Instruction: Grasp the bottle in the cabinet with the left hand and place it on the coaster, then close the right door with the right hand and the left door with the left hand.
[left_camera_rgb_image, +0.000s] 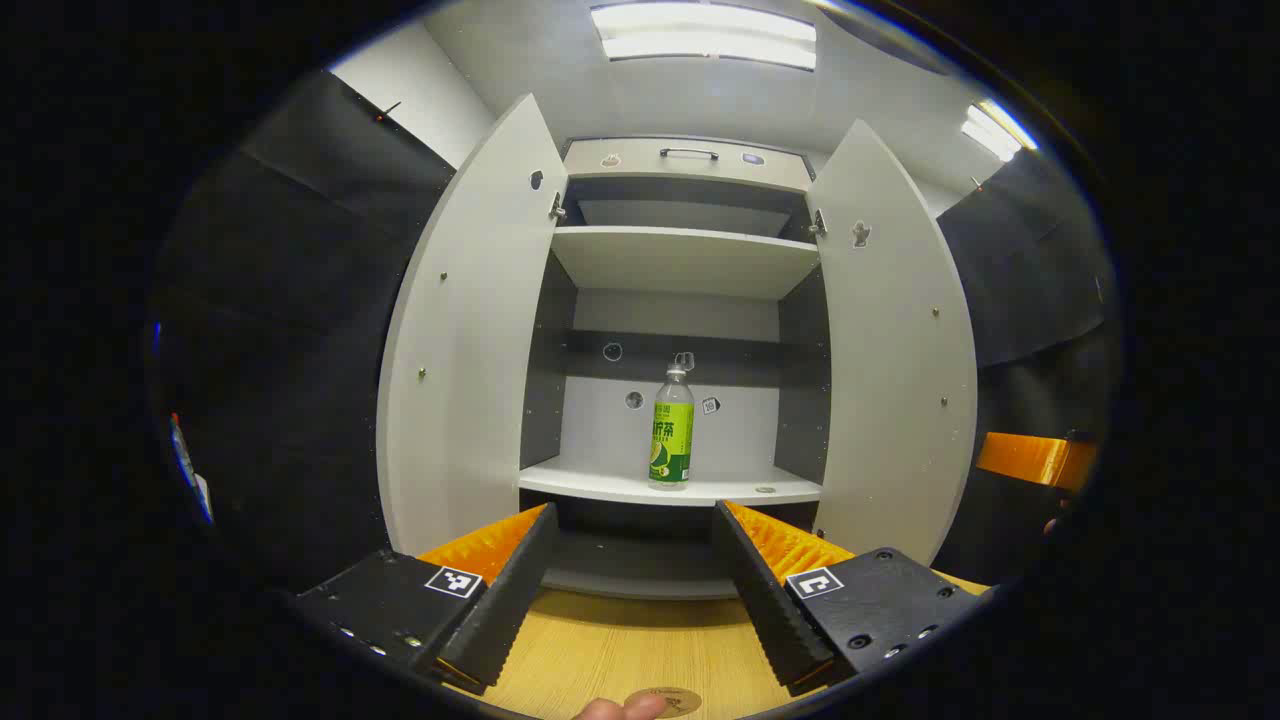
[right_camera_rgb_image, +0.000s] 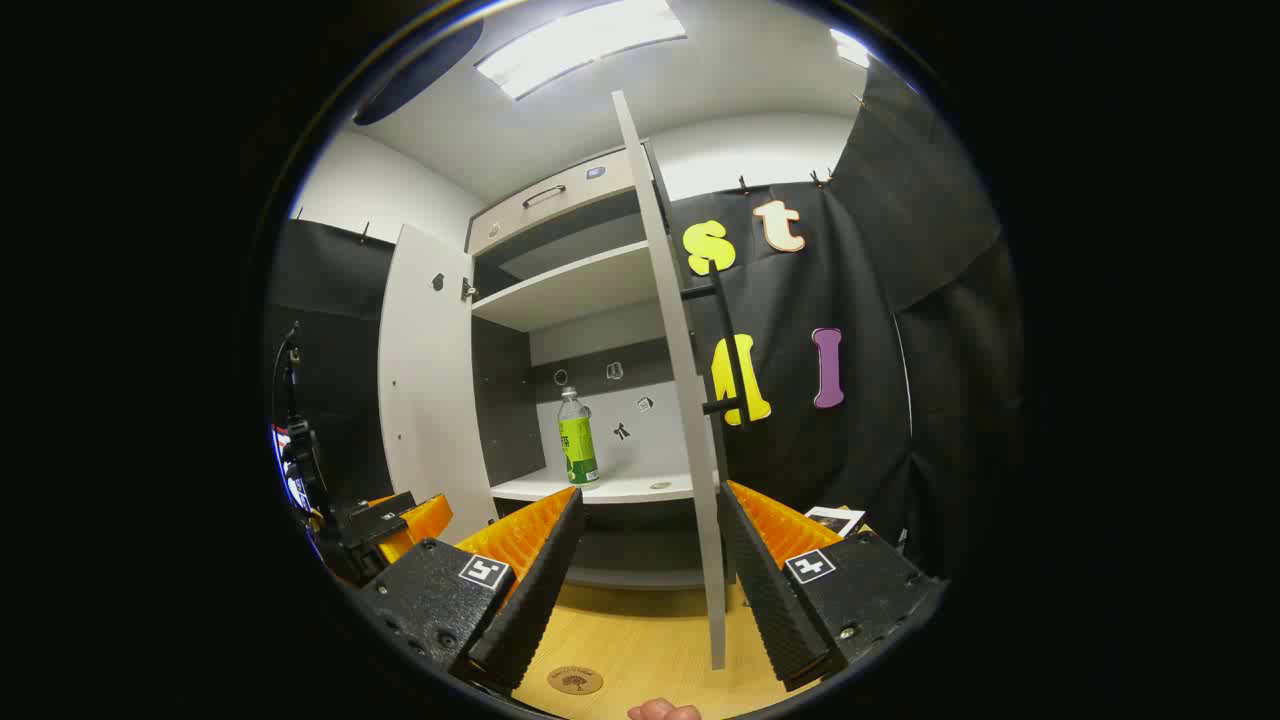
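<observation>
- Left gripper (left_camera_rgb_image: 635, 590) is up in front of the cabinet (left_camera_rgb_image: 690, 262), jaws spread wide, nothing between them.
- Straight ahead of those open jaws, well beyond the tips, the bottle (left_camera_rgb_image: 672, 428) stands upright on the lower shelf (left_camera_rgb_image: 600, 483), about mid-shelf, clear of both side walls.
- Both doors hang open: left door (left_camera_rgb_image: 465, 340) off to the left of the jaws, right door (left_camera_rgb_image: 895, 350) off to the right.
- Below the jaws there's the wooden tabletop (left_camera_rgb_image: 620, 650), and the coaster (left_camera_rgb_image: 672, 700) lies right at the near edge, with a fingertip (left_camera_rgb_image: 620, 709) just beside it.
- Over to the right gripper (right_camera_rgb_image: 650, 575): jaws also wide apart and empty-handed.
- The right door comes at it edge-on, its thin edge (right_camera_rgb_image: 690, 400) standing in the gap between the jaws, nearer the right finger; whether they touch, I cannot tell.
- That door's dark bar handle (right_camera_rgb_image: 728, 345) sits on its outer face, above the right finger.
- From here the bottle is ahead and to the left of the door edge, above the left finger.
- The coaster rests on the table below the left finger.
</observation>
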